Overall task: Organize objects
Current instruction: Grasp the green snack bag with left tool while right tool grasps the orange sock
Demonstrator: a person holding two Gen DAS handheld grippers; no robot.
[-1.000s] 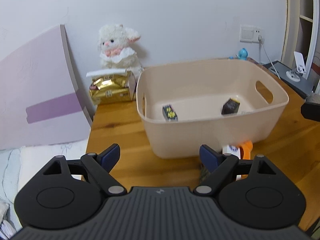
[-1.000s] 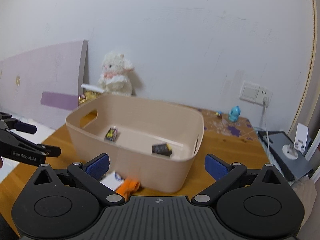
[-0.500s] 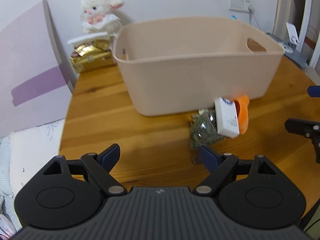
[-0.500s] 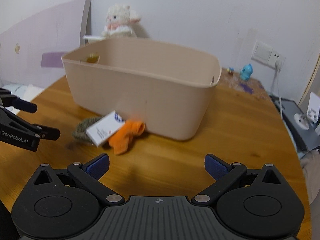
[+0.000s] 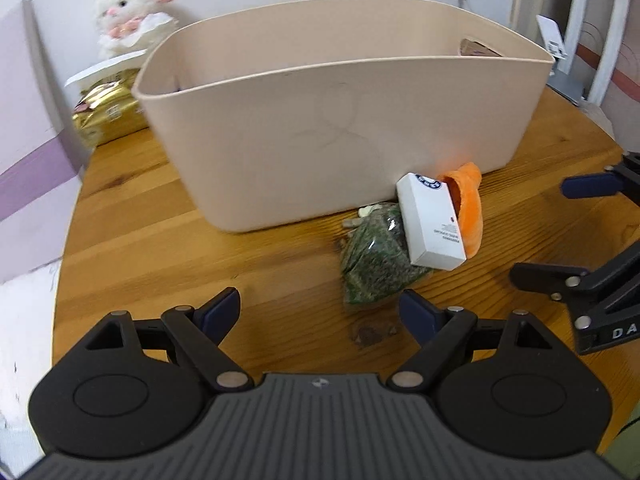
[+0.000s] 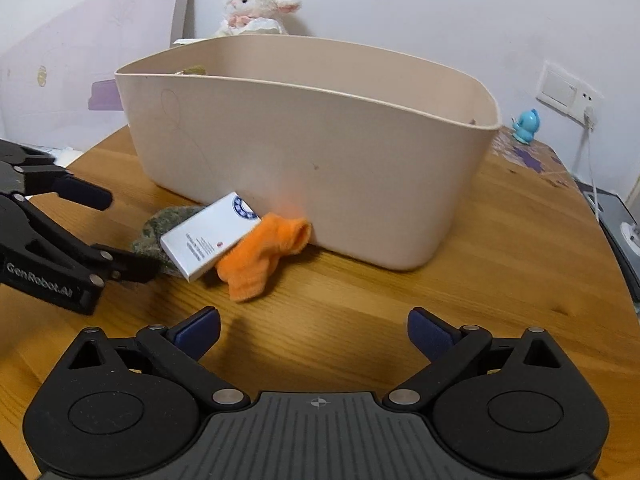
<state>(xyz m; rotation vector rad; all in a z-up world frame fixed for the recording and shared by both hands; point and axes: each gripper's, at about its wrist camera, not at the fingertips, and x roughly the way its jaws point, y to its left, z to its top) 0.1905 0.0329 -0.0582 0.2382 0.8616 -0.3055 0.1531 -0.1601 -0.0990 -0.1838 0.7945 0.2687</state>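
Note:
A beige plastic bin (image 5: 340, 120) (image 6: 304, 152) stands on the wooden table. In front of it lie a white box (image 5: 430, 226) (image 6: 210, 236), an orange sock (image 5: 468, 204) (image 6: 264, 256) and a green bag of dried herbs (image 5: 372, 264) (image 6: 160, 228), piled together; the box rests on the bag and sock. My left gripper (image 5: 320, 312) is open and empty, low over the table just before the bag; it also shows in the right wrist view (image 6: 116, 232). My right gripper (image 6: 314, 332) is open and empty, short of the sock; it shows in the left wrist view (image 5: 556, 232).
A white plush lamb (image 5: 132, 12) (image 6: 256, 8) and a gold packet (image 5: 108, 116) sit behind the bin at the wall. A lilac board (image 5: 24, 152) leans at the left. A blue figurine (image 6: 527, 125) and a wall socket (image 6: 568, 94) are at the right.
Both grippers have dropped from above the bin down to table height and moved closer to the pile in front of it. The bin's inside is now hidden.

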